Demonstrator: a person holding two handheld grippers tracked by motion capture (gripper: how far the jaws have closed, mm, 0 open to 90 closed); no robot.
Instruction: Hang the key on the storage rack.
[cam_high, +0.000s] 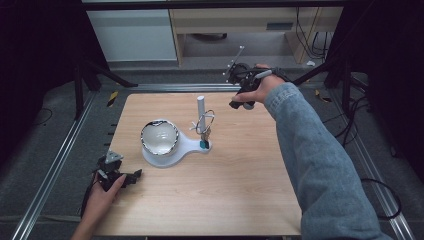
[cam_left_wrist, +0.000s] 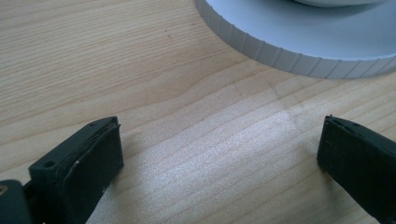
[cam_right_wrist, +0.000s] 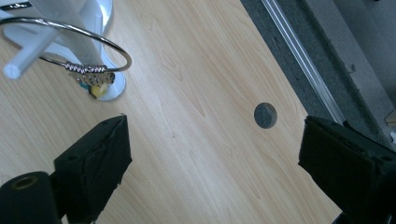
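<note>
The white stand (cam_high: 172, 150) sits mid-table (cam_high: 240, 190), and its bowl (cam_high: 159, 137), upright post (cam_high: 201, 112) and hanging ring (cam_high: 205, 121) block any straight path across the middle. Bare wood lies open to the right of the stand, along the near edge and at the far right corner. The left hand-held gripper (cam_high: 131, 178) rests near the stand's base, with bare table between them.

Right gripper (cam_high: 242, 100) hangs over the far edge of the surface (cam_high: 240, 170); the stand (cam_high: 175, 150) sits toward the person and to the left of it, bracelet (cam_high: 205, 121) hung on the stand's peg. The bowl (cam_high: 159, 137) rests on the stand's base, just ahead-right of the left gripper (cam_high: 131, 178).
</note>
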